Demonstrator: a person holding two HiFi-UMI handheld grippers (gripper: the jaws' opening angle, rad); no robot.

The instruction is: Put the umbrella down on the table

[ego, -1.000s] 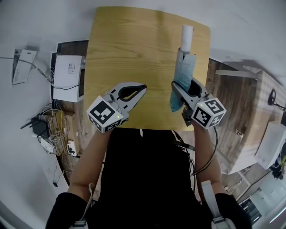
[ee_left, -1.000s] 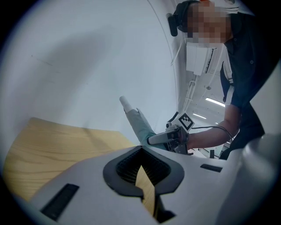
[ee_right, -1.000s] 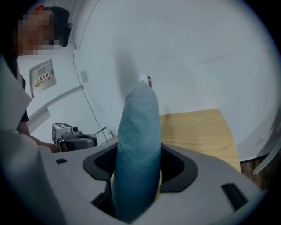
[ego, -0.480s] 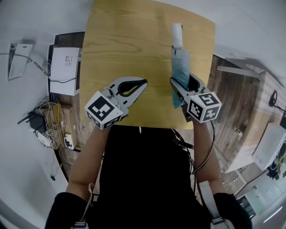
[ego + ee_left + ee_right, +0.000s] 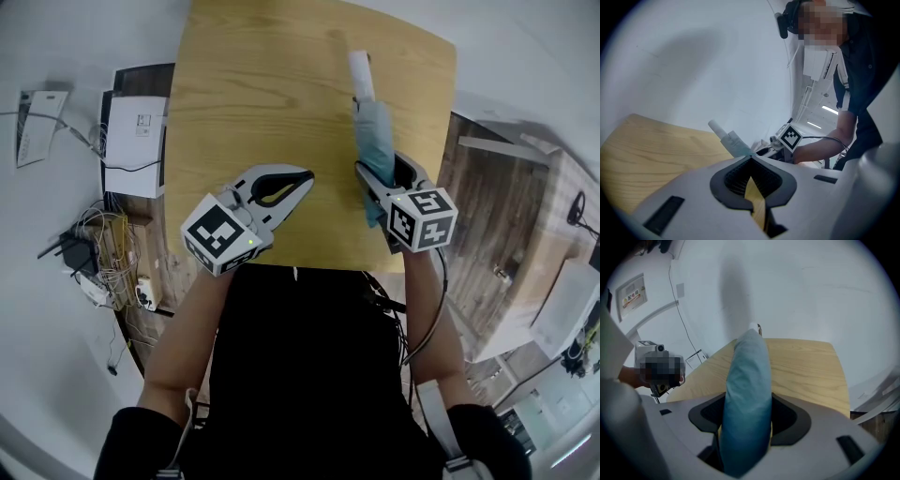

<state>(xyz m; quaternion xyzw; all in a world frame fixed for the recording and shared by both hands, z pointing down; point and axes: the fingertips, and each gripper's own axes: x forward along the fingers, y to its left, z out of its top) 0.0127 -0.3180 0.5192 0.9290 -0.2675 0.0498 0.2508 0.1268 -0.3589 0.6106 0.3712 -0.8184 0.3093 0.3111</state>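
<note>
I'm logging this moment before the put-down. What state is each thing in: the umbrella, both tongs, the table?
umbrella: folded shut, clamped near one end, held tilted up off the table.
right tongs: shut on the umbrella.
left tongs: shut, nothing between them.
table: wooden top, umbrella not yet lying on it.

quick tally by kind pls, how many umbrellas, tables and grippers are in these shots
umbrella: 1
table: 1
grippers: 2, the left gripper shut with nothing in it, the right gripper shut on the umbrella
total: 4
</note>
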